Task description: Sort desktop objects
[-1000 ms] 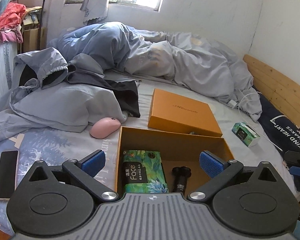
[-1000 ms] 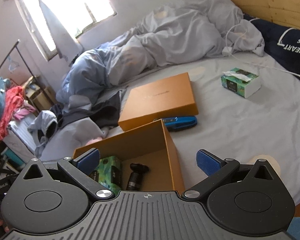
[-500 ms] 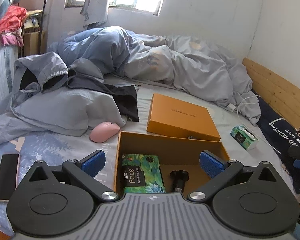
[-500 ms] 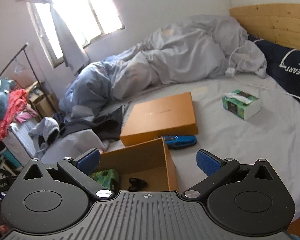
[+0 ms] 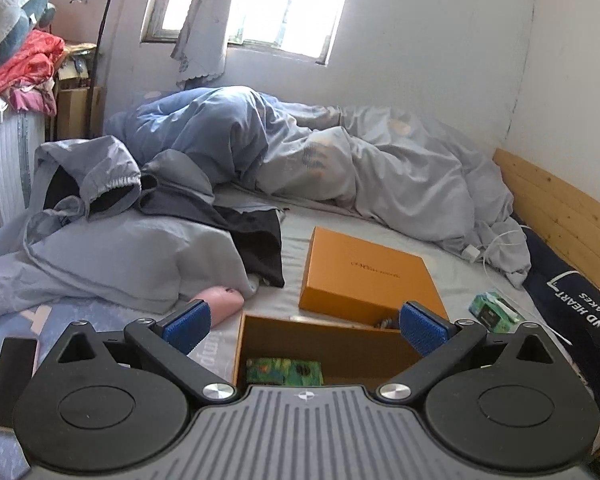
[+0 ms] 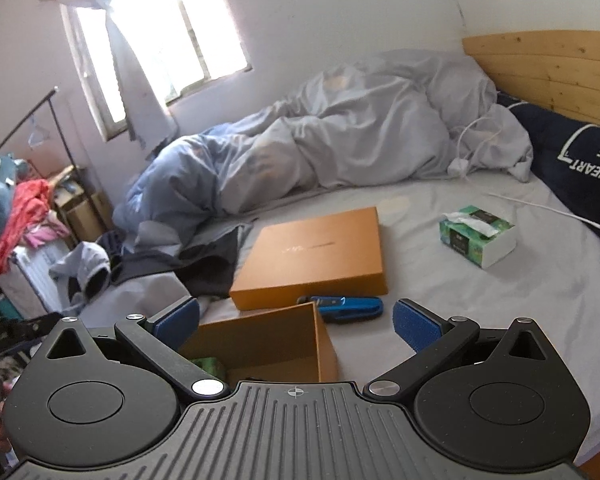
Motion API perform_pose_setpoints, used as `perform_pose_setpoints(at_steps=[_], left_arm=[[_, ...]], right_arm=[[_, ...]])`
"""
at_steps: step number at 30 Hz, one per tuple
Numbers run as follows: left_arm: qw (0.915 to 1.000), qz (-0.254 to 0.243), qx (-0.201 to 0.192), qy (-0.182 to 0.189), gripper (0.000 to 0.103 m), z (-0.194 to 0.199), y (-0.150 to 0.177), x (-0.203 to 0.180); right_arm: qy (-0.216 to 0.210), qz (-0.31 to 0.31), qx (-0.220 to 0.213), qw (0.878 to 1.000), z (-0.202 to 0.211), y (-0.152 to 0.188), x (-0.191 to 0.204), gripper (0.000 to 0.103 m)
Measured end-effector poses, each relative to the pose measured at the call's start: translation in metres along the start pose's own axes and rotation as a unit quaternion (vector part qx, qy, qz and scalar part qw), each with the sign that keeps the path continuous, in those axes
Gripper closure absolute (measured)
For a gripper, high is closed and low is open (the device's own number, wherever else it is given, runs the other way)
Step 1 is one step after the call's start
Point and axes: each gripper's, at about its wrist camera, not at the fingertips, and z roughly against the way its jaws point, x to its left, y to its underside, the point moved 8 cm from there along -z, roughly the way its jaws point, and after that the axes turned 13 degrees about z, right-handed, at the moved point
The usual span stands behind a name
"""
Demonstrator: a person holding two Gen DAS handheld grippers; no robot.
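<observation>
— Well, where do we see the blue stapler-shaped tool (image 6: 350, 307)?
— On the bed sheet (image 6: 480, 312), lying crosswise between the flat orange lid (image 6: 312, 258) and the open orange cardboard box (image 6: 276, 340).
— What's nearby?
— A green tissue pack (image 6: 478, 235) well apart; a pink mouse (image 5: 224, 304) beside grey clothing (image 5: 132, 252).
— Our grippers?
— Left gripper (image 5: 306, 330) and right gripper (image 6: 296, 320) both spread wide, empty.

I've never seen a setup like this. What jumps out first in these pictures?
Two black grippers with blue pads fill the foreground, the left gripper and right gripper, both with jaws wide open and empty. Beyond them on the bed sits an open orange box with its flat lid behind. A blue stapler lies between them, a green tissue pack farther right.
</observation>
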Motion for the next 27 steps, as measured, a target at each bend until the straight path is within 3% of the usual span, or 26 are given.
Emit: perform_pose_setpoints(at_steps=[11,27], left_arm=[[0.9998,-0.018,-0.006,-0.002,0.000,-0.056,-0.022,-0.014],[0.9975,-0.047,0.041,0.031,0.000,-0.169,-0.029,-0.054]], right_arm=[[0.022,-0.013,-0.002,1.000,-0.045,-0.028,-0.035,0.000],[-0.020,-0.050,0.026,0.998,-0.168,-0.064,-0.083,0.000]])
